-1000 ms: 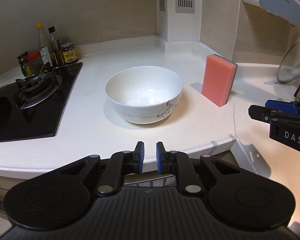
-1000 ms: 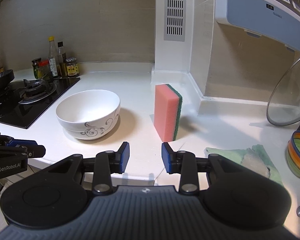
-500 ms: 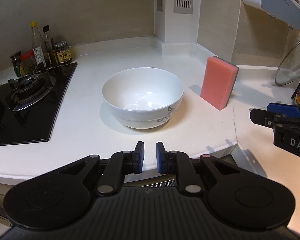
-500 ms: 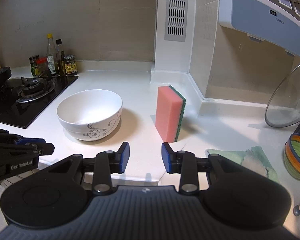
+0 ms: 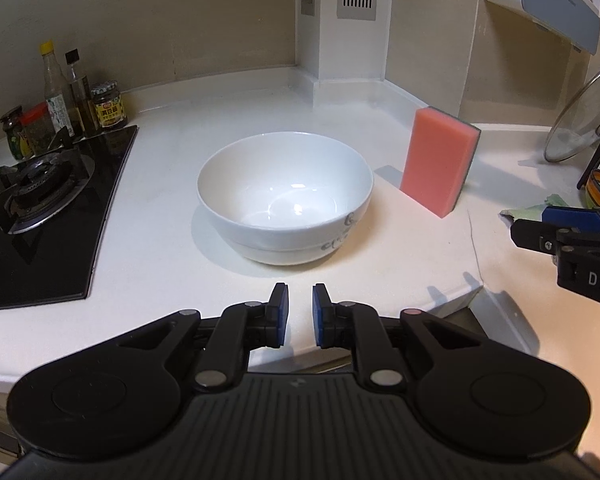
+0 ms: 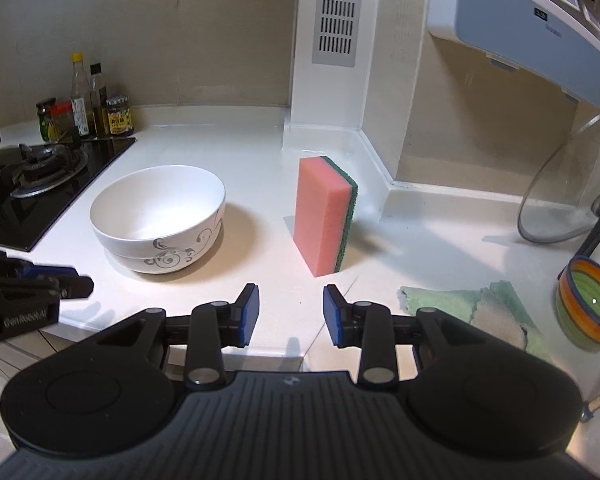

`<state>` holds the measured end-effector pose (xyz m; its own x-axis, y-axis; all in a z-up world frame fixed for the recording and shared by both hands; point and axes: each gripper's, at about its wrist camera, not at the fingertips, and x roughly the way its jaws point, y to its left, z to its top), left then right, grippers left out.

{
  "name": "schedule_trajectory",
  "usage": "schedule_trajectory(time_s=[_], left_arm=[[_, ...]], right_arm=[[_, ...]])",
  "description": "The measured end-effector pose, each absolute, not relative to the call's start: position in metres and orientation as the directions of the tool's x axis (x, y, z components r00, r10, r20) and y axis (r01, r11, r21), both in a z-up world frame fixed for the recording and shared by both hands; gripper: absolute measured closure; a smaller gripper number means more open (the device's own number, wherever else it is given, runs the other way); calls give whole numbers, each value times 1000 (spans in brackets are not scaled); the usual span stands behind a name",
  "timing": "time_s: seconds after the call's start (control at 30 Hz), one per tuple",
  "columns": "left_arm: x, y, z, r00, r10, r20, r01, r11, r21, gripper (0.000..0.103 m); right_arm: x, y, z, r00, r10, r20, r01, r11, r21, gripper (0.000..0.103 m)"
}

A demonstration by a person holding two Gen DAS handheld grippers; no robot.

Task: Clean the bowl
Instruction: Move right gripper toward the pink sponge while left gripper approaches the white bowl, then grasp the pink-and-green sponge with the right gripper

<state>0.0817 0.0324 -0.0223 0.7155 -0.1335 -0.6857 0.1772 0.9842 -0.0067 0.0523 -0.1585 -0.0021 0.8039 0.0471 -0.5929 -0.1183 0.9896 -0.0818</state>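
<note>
A white bowl (image 5: 283, 200) with a grey swirl pattern stands upright and empty on the white counter (image 5: 159, 208). A pink sponge (image 5: 436, 164) with a green scouring back stands on end to its right. My left gripper (image 5: 300, 316) hovers over the counter's front edge, just short of the bowl, open by a narrow gap and holding nothing. In the right wrist view the bowl (image 6: 157, 216) lies ahead to the left and the sponge (image 6: 320, 216) straight ahead. My right gripper (image 6: 291, 314) is open wider, empty, in line with the sponge.
A black gas hob (image 5: 31, 200) fills the left, with several bottles and jars (image 5: 79, 100) behind it. A glass lid (image 6: 560, 184), a striped bowl (image 6: 588, 304) and a green cloth (image 6: 472, 304) sit at the right. A white pillar (image 6: 328, 80) stands behind the sponge.
Both grippers have moved forward over the counter edge, so the bowl and sponge appear nearer. The gaps between the fingers are unchanged.
</note>
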Motion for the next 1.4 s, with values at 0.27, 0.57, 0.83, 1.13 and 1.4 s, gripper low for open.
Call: schedule_trajectory(time_s=[0.27, 0.57, 0.83, 1.13, 1.4], left_arm=[[97, 46, -11, 727, -152, -669, 213, 977, 9, 86], [116, 59, 1, 740, -179, -648, 245, 969, 11, 86], [142, 49, 10, 781, -147, -608, 215, 976, 41, 86], [171, 45, 10, 784, -36, -619, 59, 998, 18, 86], [180, 48, 8, 775, -23, -632, 66, 997, 45, 86]], right_arm=[[73, -156, 7, 800, 17, -599, -111, 986, -120, 73], [122, -174, 26, 759, 80, -646, -212, 969, -129, 73], [169, -189, 40, 714, 151, -683, -312, 943, -118, 73], [223, -193, 35, 664, 193, -723, -400, 908, -125, 73], [237, -190, 16, 624, 188, -758, -401, 910, -105, 73]])
